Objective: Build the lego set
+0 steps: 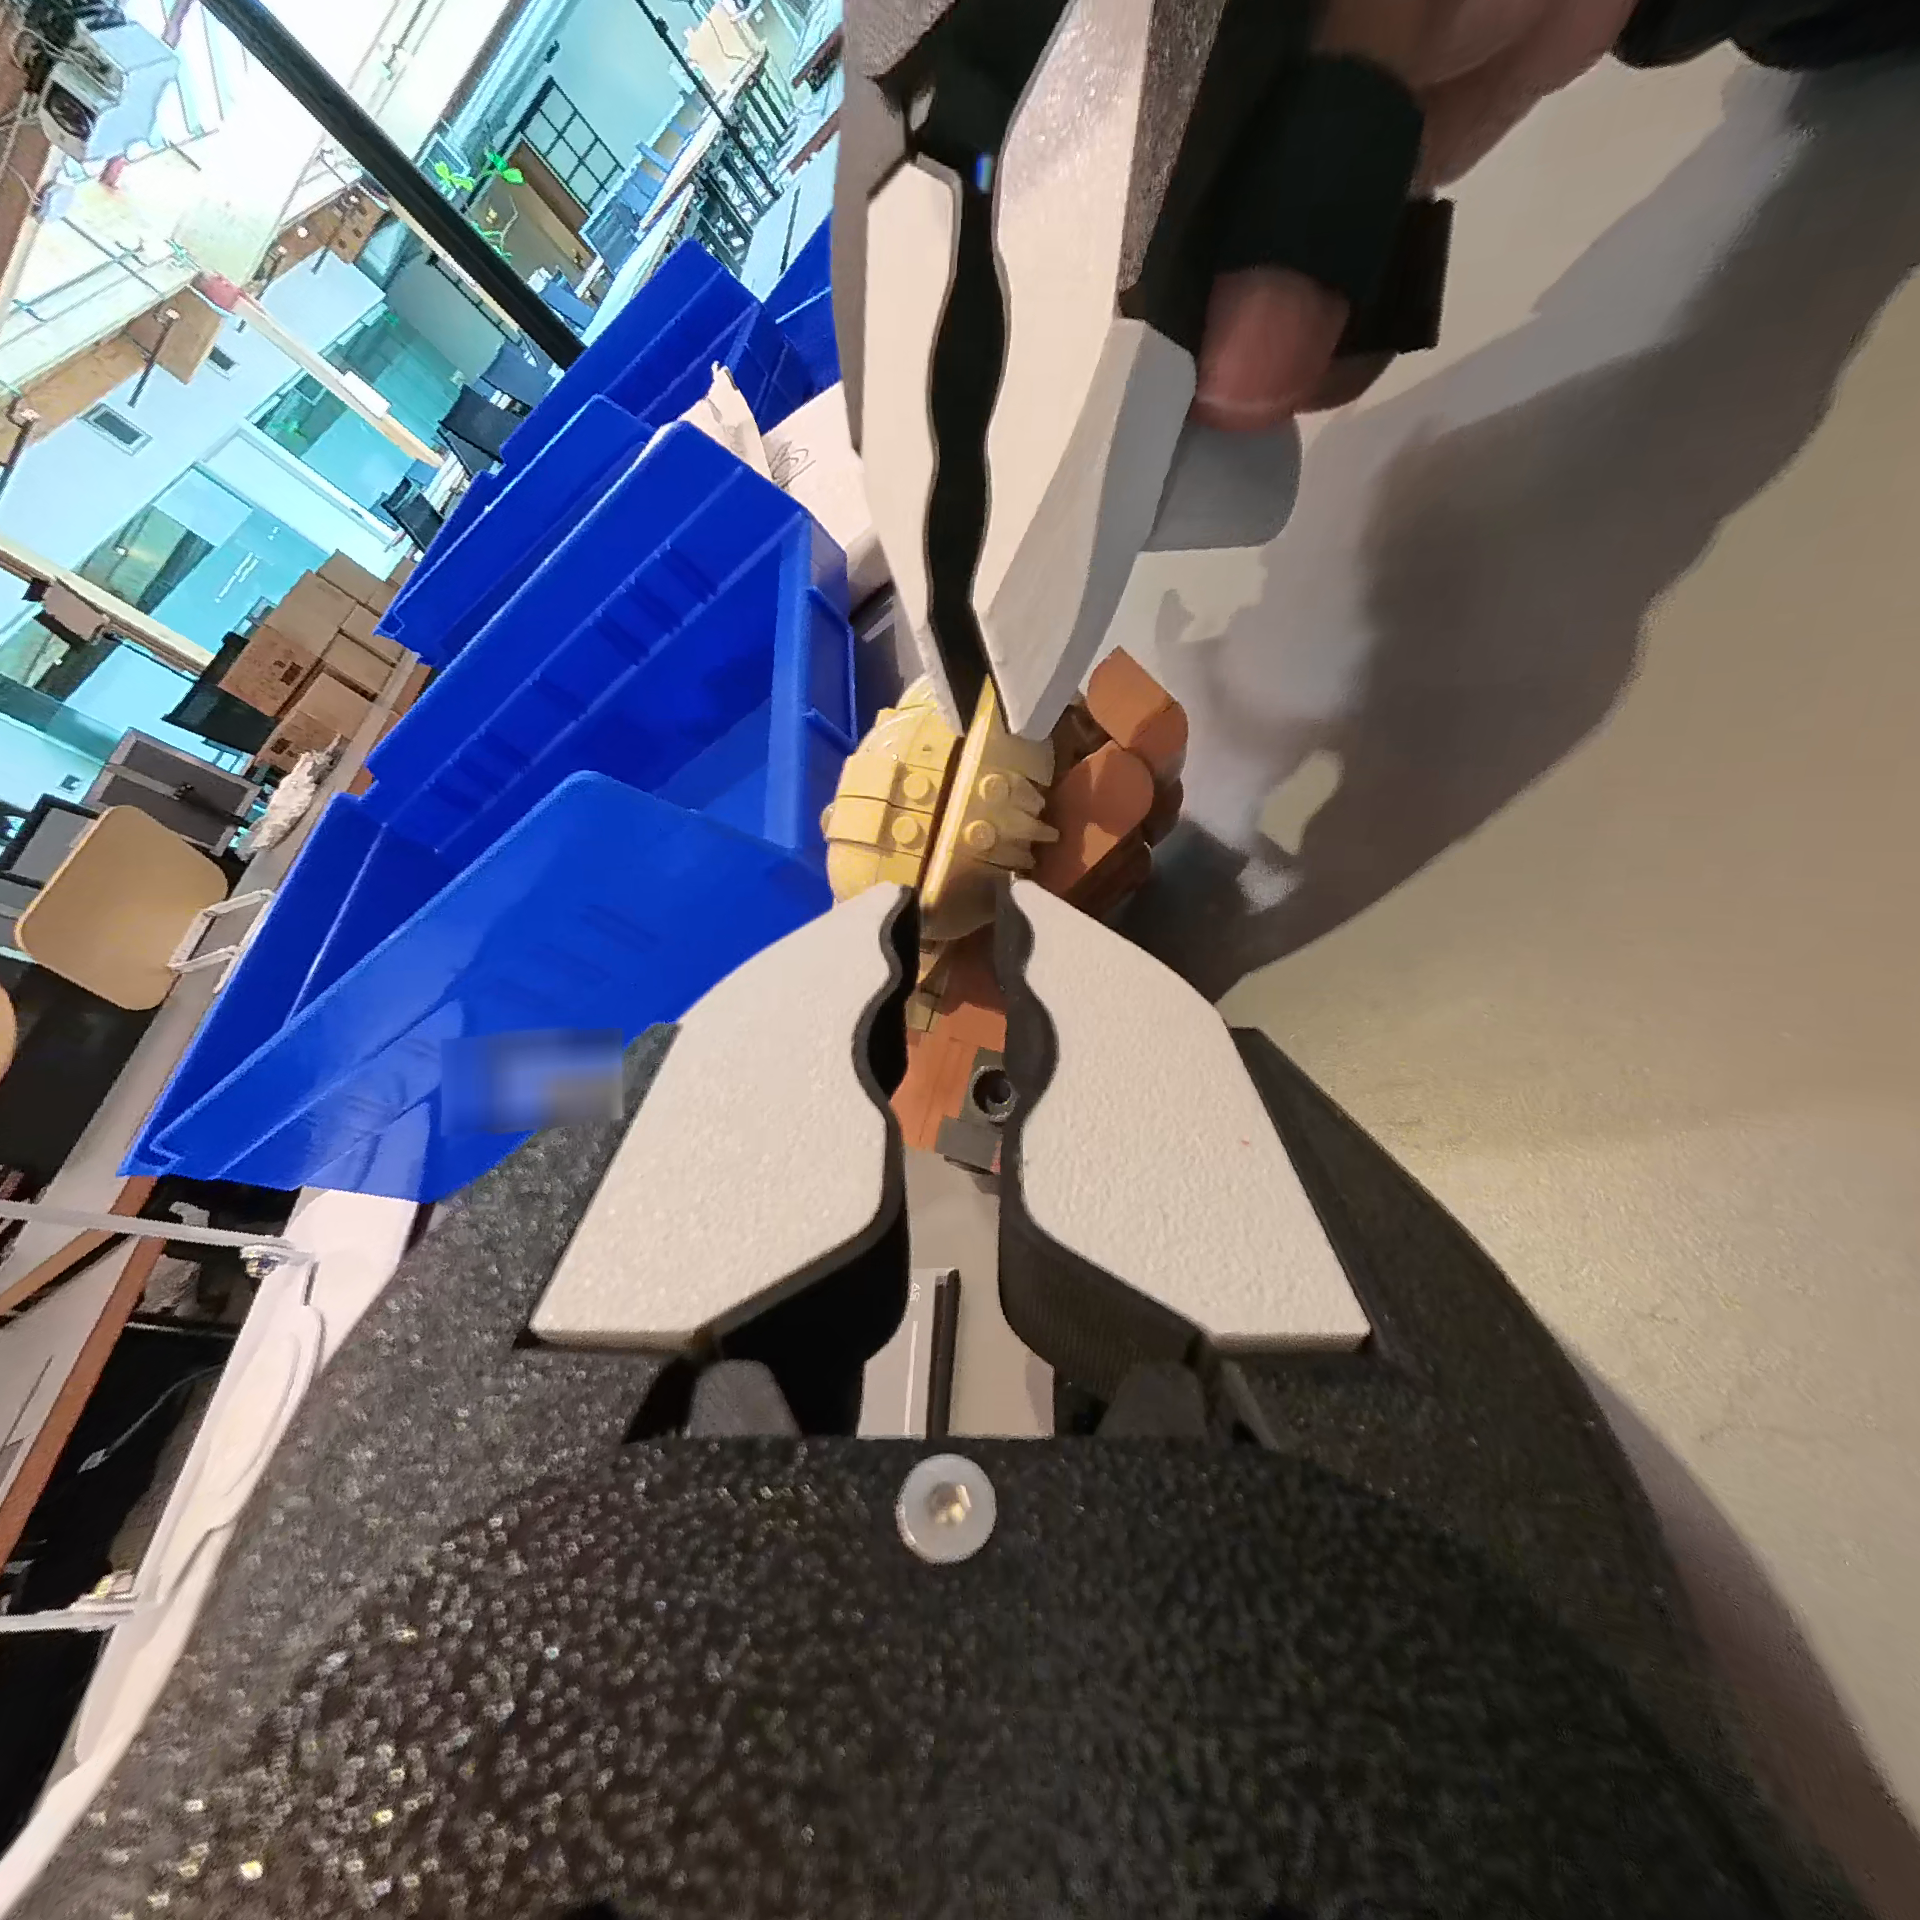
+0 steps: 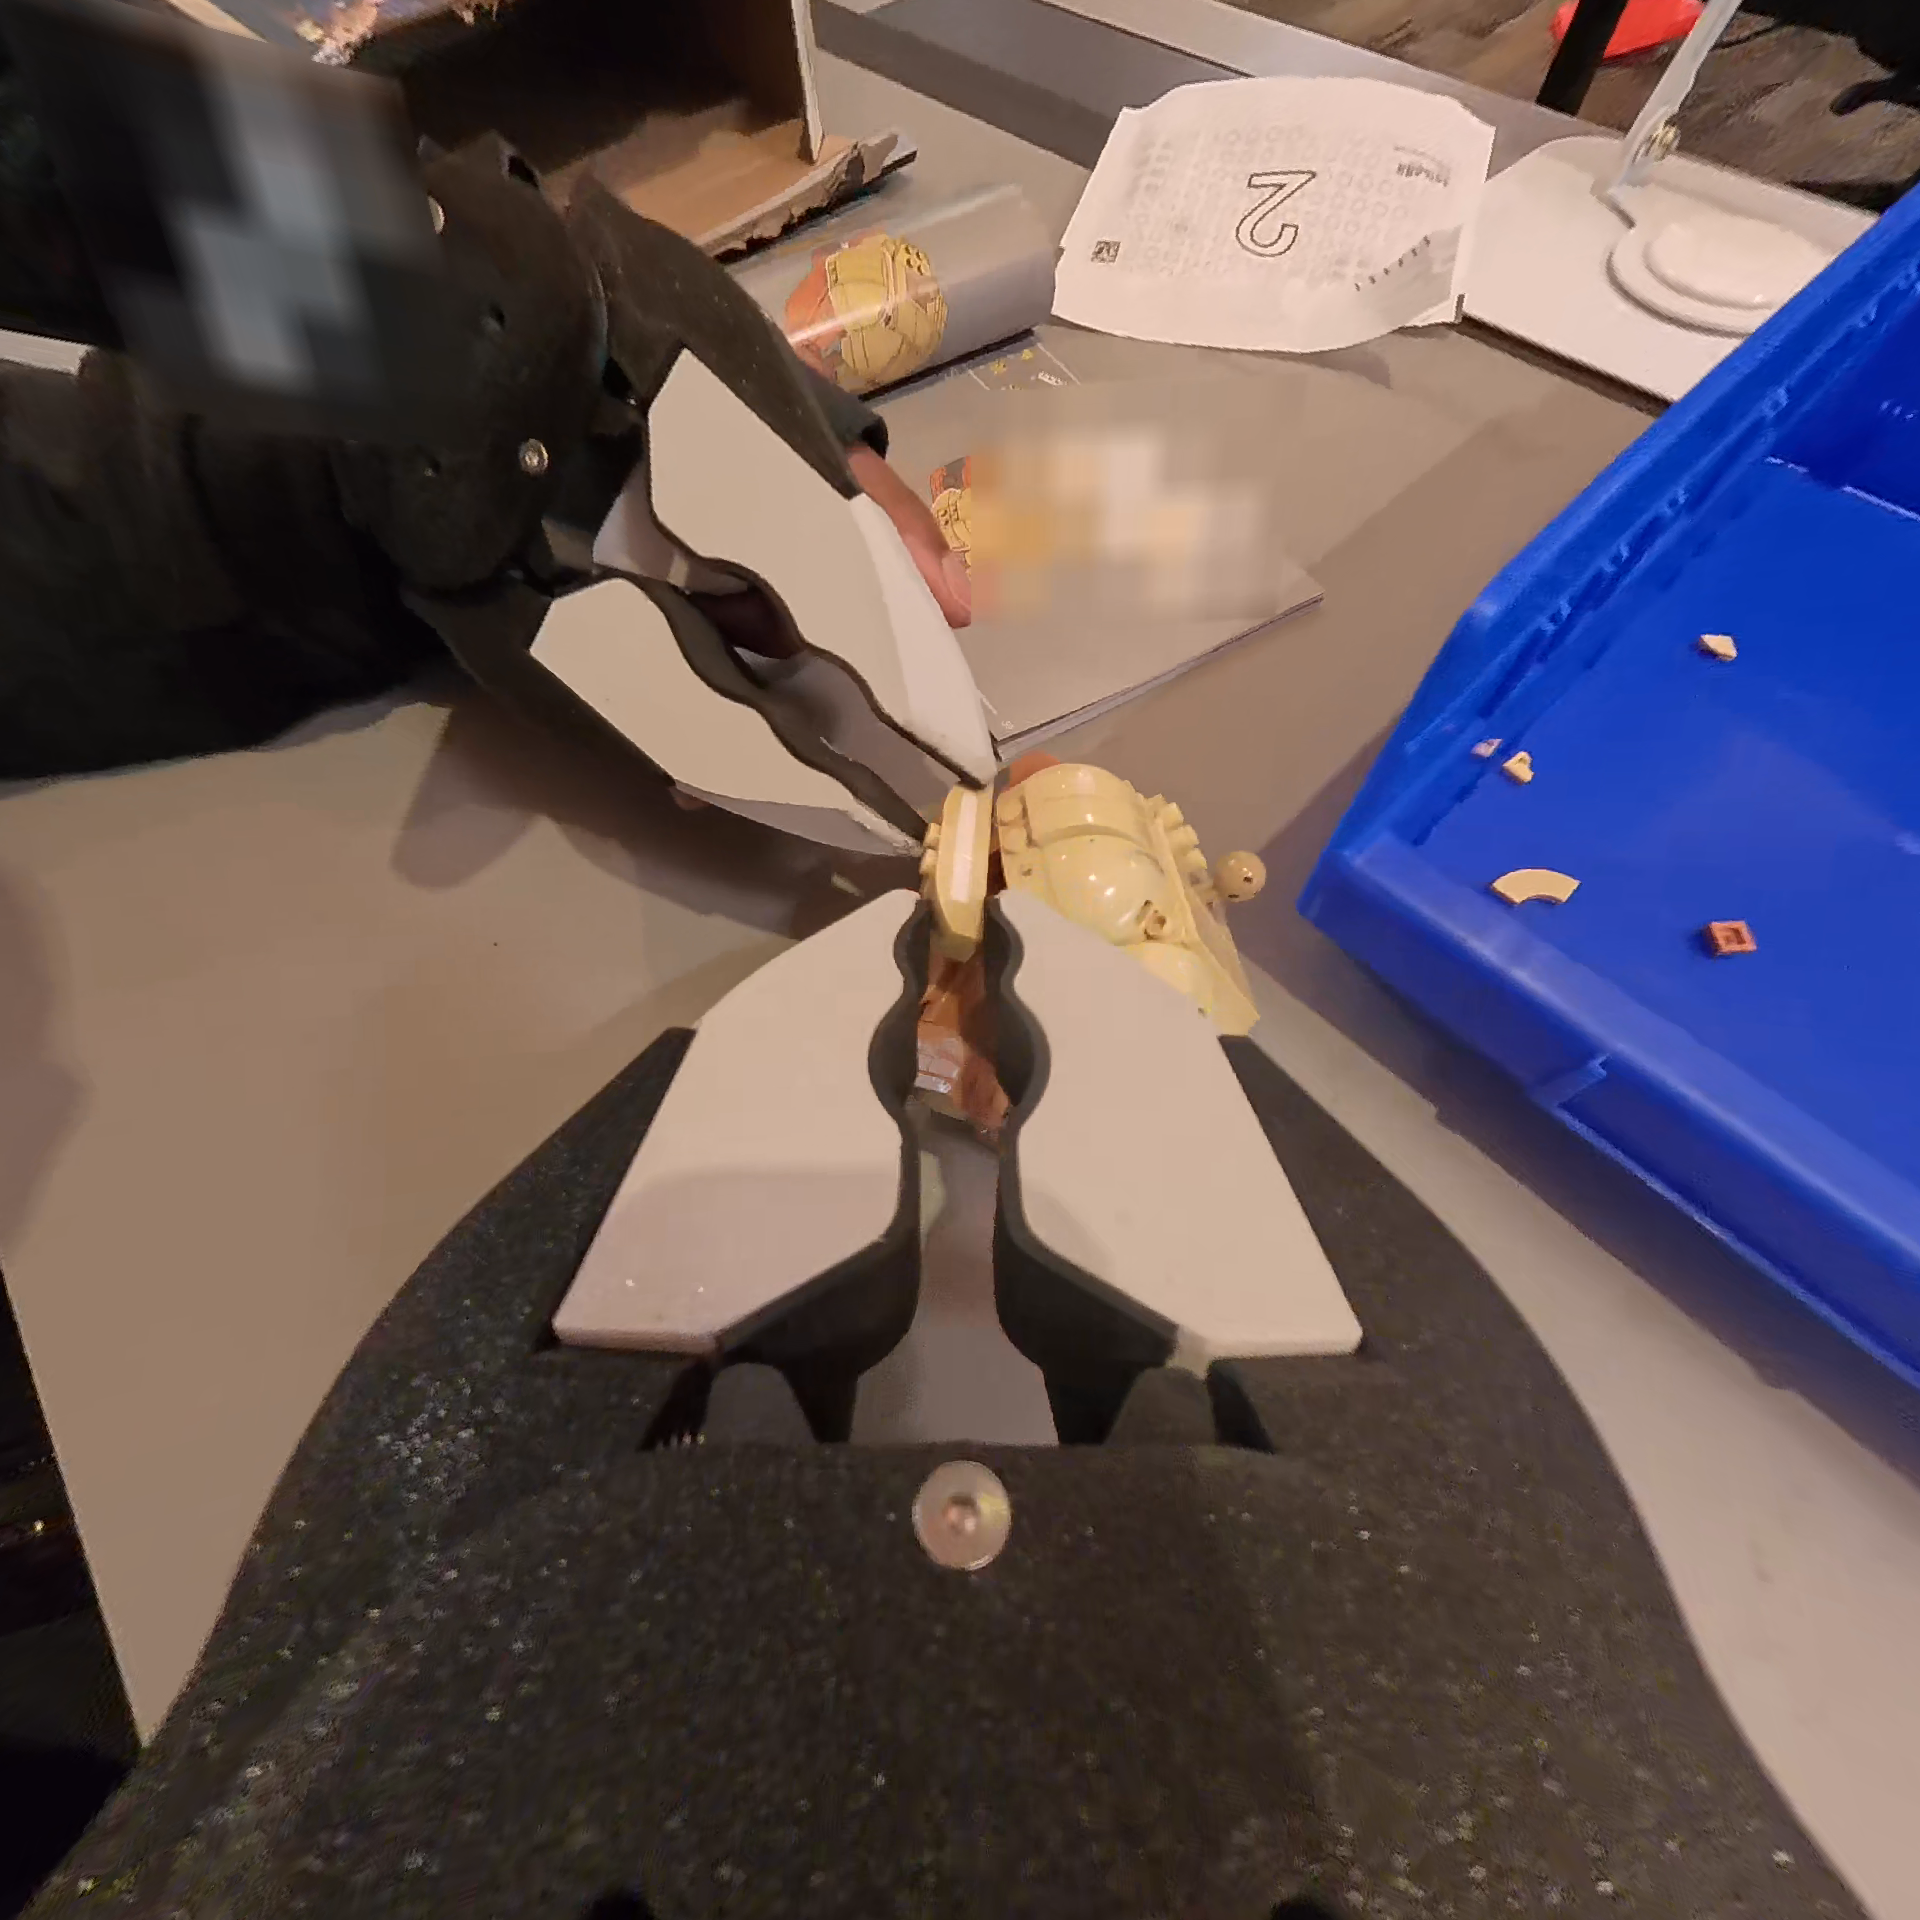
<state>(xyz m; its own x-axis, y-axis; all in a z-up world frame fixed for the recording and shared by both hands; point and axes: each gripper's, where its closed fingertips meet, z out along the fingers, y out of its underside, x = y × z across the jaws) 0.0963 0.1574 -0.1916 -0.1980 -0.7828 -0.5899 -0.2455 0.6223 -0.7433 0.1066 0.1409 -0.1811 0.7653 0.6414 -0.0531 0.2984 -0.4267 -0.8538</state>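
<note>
A tan and brown brick-built model (image 2: pixel 1122 883) is held above the grey table (image 2: pixel 312 987) between both grippers. My right gripper (image 2: pixel 961 920) is shut on the near edge of the model's thin tan round plate (image 2: pixel 961 862). In the left wrist view it comes down from the top (image 1: pixel 982 691) and pinches the plate (image 1: pixel 961 821). My left gripper (image 1: pixel 951 914) is shut on the opposite edge of the model, with brown bricks (image 1: pixel 1132 769) beyond its tips. In the right wrist view it reaches in from the upper left (image 2: pixel 940 816).
A blue bin (image 2: pixel 1558 1039) with several small loose bricks (image 2: pixel 1532 886) stands to the right. A booklet (image 2: pixel 1122 644), a white paper bag (image 2: pixel 1268 218) and a torn cardboard box (image 2: pixel 727 135) lie behind. More blue bins (image 1: pixel 582 935) line the table's side. The grippers are tip to tip, or close to it.
</note>
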